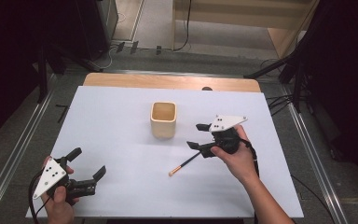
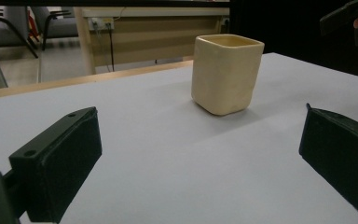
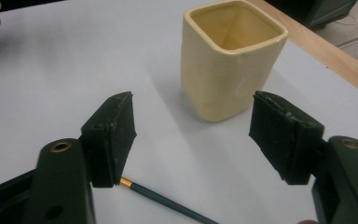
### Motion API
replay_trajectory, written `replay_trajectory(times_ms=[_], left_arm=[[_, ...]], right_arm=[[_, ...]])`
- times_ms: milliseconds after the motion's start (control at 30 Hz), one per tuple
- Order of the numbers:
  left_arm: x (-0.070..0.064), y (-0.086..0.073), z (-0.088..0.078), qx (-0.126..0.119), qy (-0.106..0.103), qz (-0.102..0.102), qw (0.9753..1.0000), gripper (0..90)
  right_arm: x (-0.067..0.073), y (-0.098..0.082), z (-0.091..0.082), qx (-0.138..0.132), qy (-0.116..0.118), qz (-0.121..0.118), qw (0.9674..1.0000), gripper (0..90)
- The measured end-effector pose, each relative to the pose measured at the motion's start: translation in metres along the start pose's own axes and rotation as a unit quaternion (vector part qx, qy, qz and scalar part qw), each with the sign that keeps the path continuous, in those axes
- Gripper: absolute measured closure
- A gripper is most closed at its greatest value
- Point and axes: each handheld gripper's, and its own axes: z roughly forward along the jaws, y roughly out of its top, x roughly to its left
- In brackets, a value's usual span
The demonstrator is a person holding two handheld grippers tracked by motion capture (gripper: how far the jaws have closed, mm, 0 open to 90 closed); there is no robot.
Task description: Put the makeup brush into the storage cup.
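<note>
A cream square cup [image 1: 163,119] [image 2: 226,74] [image 3: 230,60] stands upright and empty near the middle of the white table [image 1: 112,116]. A thin dark brush with a copper ferrule [image 1: 184,164] [image 3: 168,201] lies flat on the table, in front of the cup and to its right. My right gripper [image 1: 195,135] [image 3: 192,100] hovers right of the cup with its jaws apart and nothing between them. The brush's handle end passes beneath one jaw. My left gripper [image 1: 89,161] [image 2: 198,135] rests at the near left, wide open and empty, and faces the cup from a distance.
A bare wooden strip [image 1: 168,81] [image 3: 335,60] runs along the table's far edge. Beyond it is floor with cables and a wooden cabinet [image 1: 242,14]. Metal rails [image 1: 307,140] flank the table on both sides.
</note>
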Motion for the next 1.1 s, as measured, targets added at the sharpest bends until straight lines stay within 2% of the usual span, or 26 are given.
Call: replay_trajectory(times_ms=[67, 167, 200, 267, 333, 367, 400, 433, 467, 567, 600, 633, 700, 733, 767, 867, 900, 933, 967, 1000, 1033, 1067, 1100], left_arm=[[0.000, 0.000, 0.000, 0.000, 0.000, 0.000, 1.0000, 0.0], [0.000, 0.000, 0.000, 0.000, 0.000, 0.000, 1.0000, 0.0], [0.000, 0.000, 0.000, 0.000, 0.000, 0.000, 1.0000, 0.0], [0.000, 0.000, 0.000, 0.001, 0.000, 0.001, 1.0000, 0.0], [0.000, 0.000, 0.000, 0.001, 0.001, 0.001, 1.0000, 0.0], [0.000, 0.000, 0.000, 0.001, 0.000, 0.000, 1.0000, 0.0], [0.000, 0.000, 0.000, 0.001, 0.000, 0.000, 1.0000, 0.0], [0.000, 0.000, 0.000, 0.001, 0.000, 0.001, 1.0000, 0.0], [0.000, 0.000, 0.000, 0.001, 0.000, 0.001, 1.0000, 0.0], [0.000, 0.000, 0.000, 0.001, 0.000, 0.001, 1.0000, 0.0], [0.000, 0.000, 0.000, 0.001, 0.000, 0.001, 1.0000, 0.0], [0.000, 0.000, 0.000, 0.000, 0.000, 0.000, 1.0000, 0.0], [0.001, 0.000, 0.000, 0.000, 0.001, 0.001, 1.0000, 0.0], [0.001, 0.000, 0.000, 0.001, 0.001, 0.000, 1.0000, 0.0], [0.001, 0.000, 0.000, 0.001, 0.001, 0.000, 1.0000, 0.0], [0.001, 0.000, 0.000, 0.002, 0.001, 0.000, 1.0000, 0.0], [0.001, 0.000, 0.000, 0.002, 0.000, 0.001, 1.0000, 0.0], [0.001, 0.000, 0.000, 0.002, 0.000, 0.001, 1.0000, 0.0], [0.001, 0.000, 0.000, 0.002, 0.000, 0.001, 1.0000, 0.0], [0.001, 0.000, 0.000, 0.003, 0.000, 0.001, 1.0000, 0.0], [0.001, 0.000, 0.000, 0.002, 0.000, 0.001, 1.0000, 0.0], [0.001, 0.000, 0.000, 0.002, 0.000, 0.001, 1.0000, 0.0], [0.001, 0.000, 0.000, 0.002, 0.000, 0.000, 1.0000, 0.0]], right_arm=[[-0.001, 0.001, 0.003, 0.009, 0.006, -0.008, 0.9999, 39.0], [-0.002, 0.002, 0.006, 0.022, 0.019, -0.014, 0.9995, 38.8], [-0.002, 0.002, 0.006, 0.022, 0.019, -0.014, 0.9995, 38.8], [-0.002, 0.003, 0.010, 0.038, 0.010, -0.026, 0.9989, 39.0], [-0.002, 0.003, 0.011, 0.044, 0.014, -0.028, 0.9985, 39.8], [-0.002, 0.003, 0.012, 0.058, 0.040, -0.034, 0.9969, 44.9], [-0.002, 0.003, 0.012, 0.058, 0.040, -0.034, 0.9969, 44.9], [-0.002, 0.003, 0.014, 0.073, 0.047, -0.041, 0.9954, 48.6], [-0.002, 0.003, 0.014, 0.073, 0.047, -0.041, 0.9954, 48.6], [-0.001, 0.004, 0.020, 0.102, 0.059, -0.049, 0.9918, 56.6], [-0.001, 0.004, 0.020, 0.102, 0.059, -0.049, 0.9918, 56.6], [0.000, 0.004, 0.024, 0.116, 0.067, -0.060, 0.9892, 58.6], [0.000, 0.004, 0.025, 0.120, 0.067, -0.066, 0.9883, 60.9], [0.001, 0.004, 0.028, 0.132, 0.069, -0.076, 0.9859, 63.4], [0.001, 0.004, 0.028, 0.132, 0.069, -0.076, 0.9859, 63.4], [0.001, 0.005, 0.033, 0.151, 0.079, -0.088, 0.9814, 65.6], [0.001, 0.005, 0.035, 0.158, 0.084, -0.093, 0.9795, 66.3], [0.001, 0.005, 0.039, 0.170, 0.092, -0.104, 0.9755, 66.6], [0.001, 0.005, 0.039, 0.170, 0.092, -0.104, 0.9755, 66.6], [0.001, 0.005, 0.043, 0.183, 0.104, -0.113, 0.9710, 67.2], [0.002, 0.005, 0.046, 0.190, 0.107, -0.120, 0.9686, 67.3], [0.002, 0.005, 0.046, 0.190, 0.107, -0.120, 0.9686, 67.3], [0.003, 0.005, 0.048, 0.201, 0.109, -0.122, 0.9657, 67.7]])
